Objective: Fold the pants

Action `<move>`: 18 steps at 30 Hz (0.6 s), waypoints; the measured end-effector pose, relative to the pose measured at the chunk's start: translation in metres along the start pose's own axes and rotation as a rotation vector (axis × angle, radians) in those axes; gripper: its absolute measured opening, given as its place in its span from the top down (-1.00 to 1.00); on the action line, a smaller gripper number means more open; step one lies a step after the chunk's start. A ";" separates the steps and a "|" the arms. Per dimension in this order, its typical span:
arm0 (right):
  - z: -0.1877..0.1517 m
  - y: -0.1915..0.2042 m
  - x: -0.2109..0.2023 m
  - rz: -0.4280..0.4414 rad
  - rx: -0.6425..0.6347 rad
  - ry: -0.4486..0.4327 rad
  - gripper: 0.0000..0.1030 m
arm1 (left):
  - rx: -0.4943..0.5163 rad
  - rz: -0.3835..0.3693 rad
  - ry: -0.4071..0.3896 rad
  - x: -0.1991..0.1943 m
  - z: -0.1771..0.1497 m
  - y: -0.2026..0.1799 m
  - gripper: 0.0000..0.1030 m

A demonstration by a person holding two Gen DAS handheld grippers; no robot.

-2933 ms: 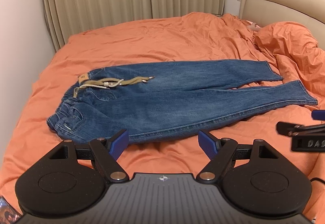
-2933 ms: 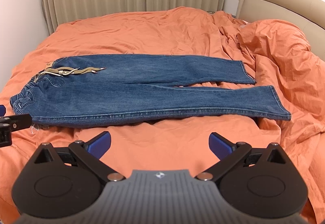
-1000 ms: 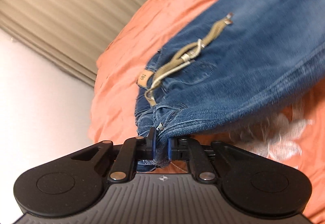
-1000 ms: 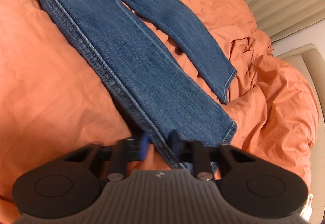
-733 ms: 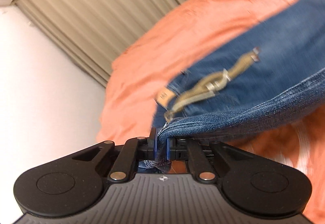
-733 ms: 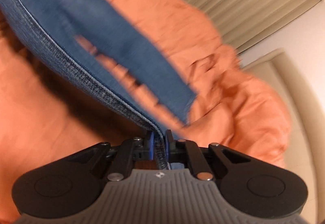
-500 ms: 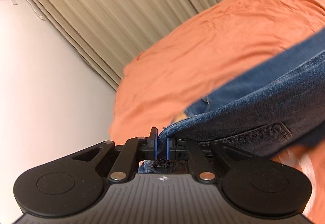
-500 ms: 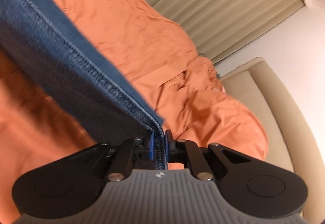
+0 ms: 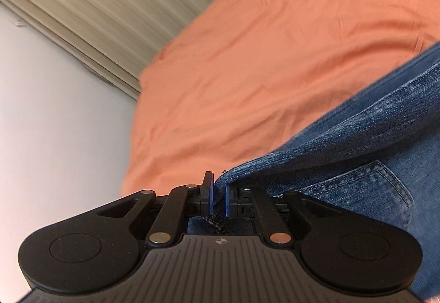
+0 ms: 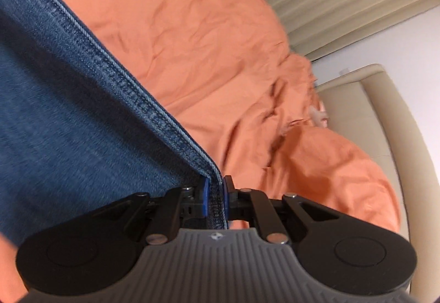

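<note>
both grippers clench the jeans (image 9: 357, 143) above the orange bedspread (image 9: 261, 55): left gripper (image 9: 218, 200) pinches denim near a back pocket (image 9: 365, 193), right gripper (image 10: 214, 200) nips a seamed edge.

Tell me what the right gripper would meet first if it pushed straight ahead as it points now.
The right gripper is shut on the jeans, so denim leads. Beyond, the line looks free down to the orange duvet, though depth is unclear.
</note>
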State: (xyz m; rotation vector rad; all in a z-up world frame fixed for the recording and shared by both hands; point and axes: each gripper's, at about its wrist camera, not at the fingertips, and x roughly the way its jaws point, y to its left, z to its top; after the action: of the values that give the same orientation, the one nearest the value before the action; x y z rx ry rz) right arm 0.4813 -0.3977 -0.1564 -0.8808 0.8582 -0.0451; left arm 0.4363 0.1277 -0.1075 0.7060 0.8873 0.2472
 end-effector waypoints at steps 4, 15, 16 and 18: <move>0.013 0.024 0.045 0.014 -0.031 0.040 0.94 | 0.038 -0.015 0.050 0.040 -0.001 -0.020 0.84; 0.005 0.039 0.049 -0.049 0.015 -0.011 0.94 | -0.101 0.015 -0.109 0.016 -0.023 0.001 0.83; 0.005 0.032 0.042 -0.053 0.050 -0.024 0.94 | -0.107 0.023 -0.126 0.009 -0.023 0.003 0.83; 0.007 0.020 0.034 -0.068 0.100 -0.045 0.94 | -0.111 0.024 -0.134 0.004 -0.022 0.008 0.83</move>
State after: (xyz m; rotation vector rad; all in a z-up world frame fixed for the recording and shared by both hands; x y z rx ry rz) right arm 0.5034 -0.3927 -0.1898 -0.8140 0.7769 -0.1264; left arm 0.4222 0.1460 -0.1141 0.6228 0.7325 0.2657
